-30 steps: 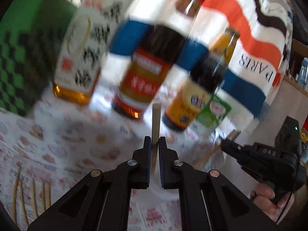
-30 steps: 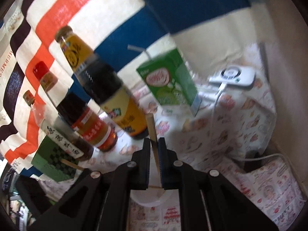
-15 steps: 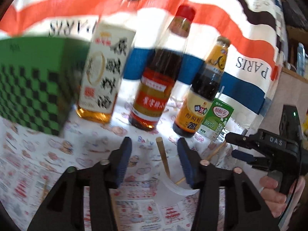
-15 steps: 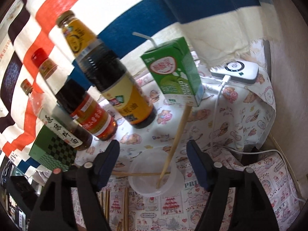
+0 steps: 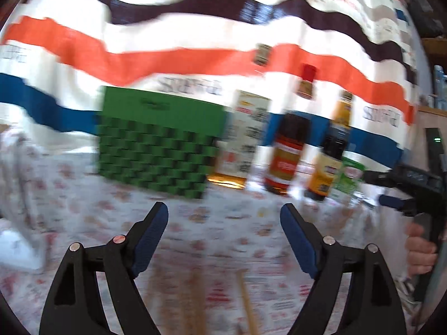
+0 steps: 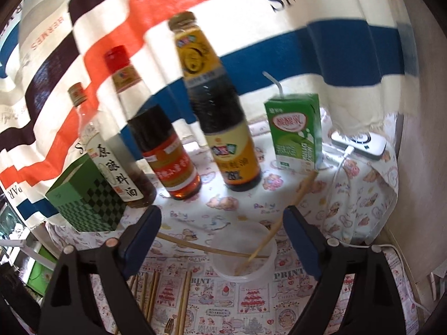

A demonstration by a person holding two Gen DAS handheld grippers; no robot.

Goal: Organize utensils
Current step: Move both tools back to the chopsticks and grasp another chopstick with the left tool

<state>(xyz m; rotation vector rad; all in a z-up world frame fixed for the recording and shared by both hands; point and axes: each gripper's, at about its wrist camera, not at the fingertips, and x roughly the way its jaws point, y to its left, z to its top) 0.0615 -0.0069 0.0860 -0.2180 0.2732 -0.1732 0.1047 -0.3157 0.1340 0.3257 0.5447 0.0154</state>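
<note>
Through the left wrist camera I am seeing my left gripper (image 5: 224,220) with its jaws opening wide and nothing between the blue pads; it is hanging over the printed tablecloth (image 5: 69,195), well short of the green checkered box (image 5: 156,145) and the row of bottles (image 5: 287,150) along the far edge. Blurred loose chopsticks (image 5: 247,301) are lying on the cloth near the front edge, just under the jaws. At the right edge of this view my right hand (image 5: 420,251) is holding the other tool. Through the right wrist camera my right gripper (image 6: 222,220) is also opening, empty, above the clear plastic cup (image 6: 243,254) that is standing on the cloth in front of the bottles. Two chopsticks are sitting in the cup: one chopstick (image 6: 287,209) is leaning up toward the green milk carton (image 6: 296,134), the other chopstick (image 6: 201,247) is lying almost flat across the rim toward the left. More spare chopsticks (image 6: 151,293) are waiting on the cloth near the front edge. I judge that I am between drops: both sticks are delivered and each tool is free. Next I am needing to bring a gripper down over one of the loose sticks, line the pads up across it, and close gently before carrying it to the cup without knocking the cup or the flat-lying stick.
</note>
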